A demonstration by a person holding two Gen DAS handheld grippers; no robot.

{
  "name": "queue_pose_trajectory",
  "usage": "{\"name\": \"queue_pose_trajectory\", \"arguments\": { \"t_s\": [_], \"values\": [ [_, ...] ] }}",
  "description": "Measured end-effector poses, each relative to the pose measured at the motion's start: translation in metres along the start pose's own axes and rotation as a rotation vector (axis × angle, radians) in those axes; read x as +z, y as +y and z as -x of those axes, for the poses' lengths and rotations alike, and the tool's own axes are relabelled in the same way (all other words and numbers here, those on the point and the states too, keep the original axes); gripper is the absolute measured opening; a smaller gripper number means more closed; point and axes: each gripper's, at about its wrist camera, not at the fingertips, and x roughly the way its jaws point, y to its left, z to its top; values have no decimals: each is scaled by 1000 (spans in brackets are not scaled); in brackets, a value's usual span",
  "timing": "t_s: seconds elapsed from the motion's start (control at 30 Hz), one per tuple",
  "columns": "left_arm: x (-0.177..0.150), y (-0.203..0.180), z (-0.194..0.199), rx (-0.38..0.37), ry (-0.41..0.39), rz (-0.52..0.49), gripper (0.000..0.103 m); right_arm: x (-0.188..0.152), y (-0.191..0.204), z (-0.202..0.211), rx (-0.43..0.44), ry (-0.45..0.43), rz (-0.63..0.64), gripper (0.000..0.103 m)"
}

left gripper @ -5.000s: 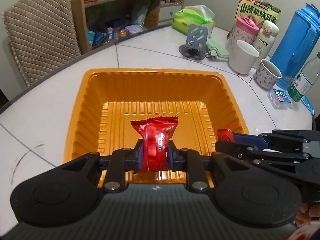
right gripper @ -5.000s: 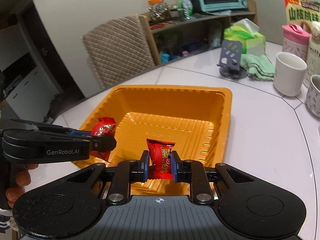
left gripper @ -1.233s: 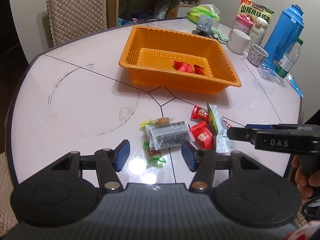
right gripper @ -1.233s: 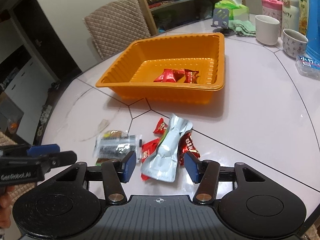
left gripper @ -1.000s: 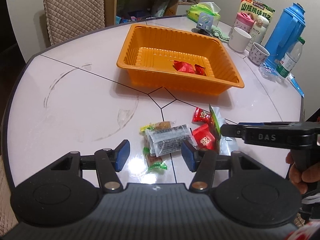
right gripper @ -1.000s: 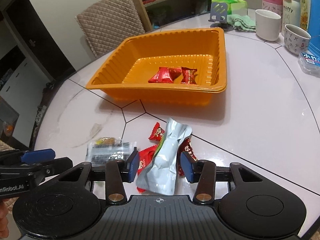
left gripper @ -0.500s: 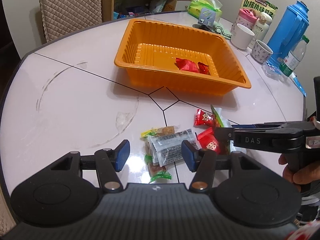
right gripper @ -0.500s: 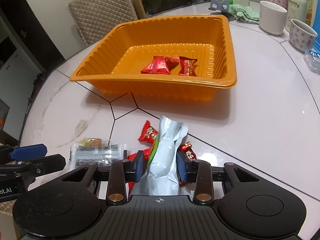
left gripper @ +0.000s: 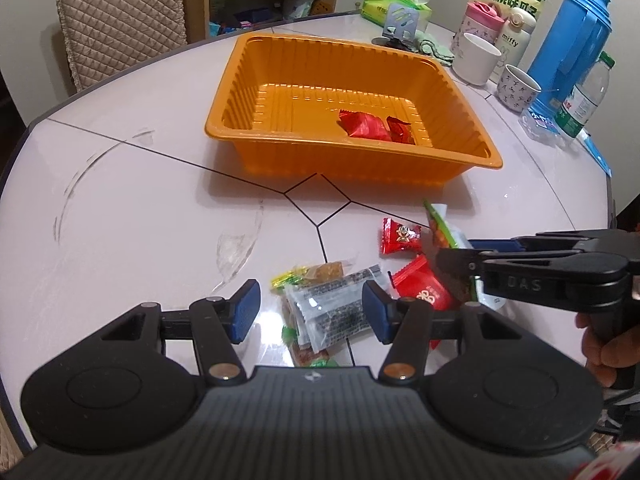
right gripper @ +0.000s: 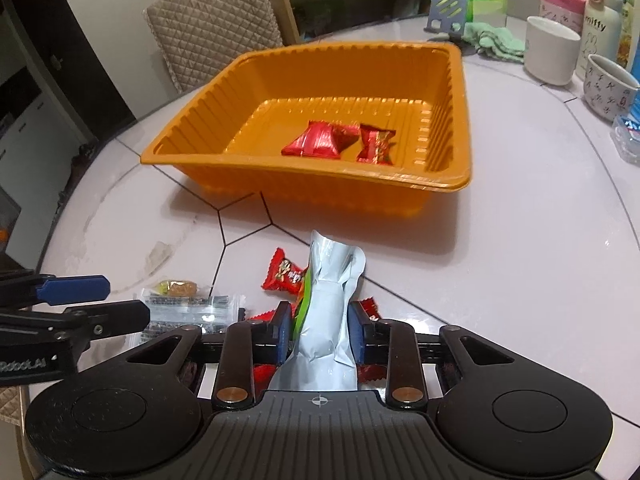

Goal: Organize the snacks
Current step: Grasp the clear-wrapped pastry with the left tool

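An orange tray (left gripper: 460, 152) (right gripper: 312, 170) sits mid-table with two red candies (left gripper: 366, 126) (right gripper: 320, 140) inside. A pile of snacks lies in front of it. My left gripper (left gripper: 310, 310) is open over a clear black-printed packet (left gripper: 332, 304) (right gripper: 188, 306). My right gripper (right gripper: 320, 336) is shut on a silver pouch (right gripper: 332, 320) with a green edge (left gripper: 440, 228). It also shows from the side in the left wrist view (left gripper: 452, 258). Small red packets (left gripper: 400, 236) (right gripper: 286, 274) lie around it.
White cups (left gripper: 476, 60) (right gripper: 550, 56), a blue jug (left gripper: 568, 44), a water bottle (left gripper: 584, 96), a tissue pack (left gripper: 396, 4) and a phone stand (right gripper: 446, 12) stand at the back right. A padded chair (left gripper: 120, 20) is behind the table.
Both grippers moved forward and down to the snack pile. My right gripper's fingers closed in from open onto the silver pouch. The left stayed open.
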Motion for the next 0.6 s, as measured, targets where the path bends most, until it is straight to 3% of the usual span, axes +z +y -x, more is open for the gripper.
{"name": "queue_pose_trajectory", "arguments": {
  "t_s": [0.33, 0.6],
  "values": [
    [16, -3, -20, -35, 12, -52, 50, 1, -24, 19, -4, -29, -79, 30],
    [22, 1, -47, -64, 56, -26, 37, 1, -43, 30, -25, -45, -135, 31]
  ]
}}
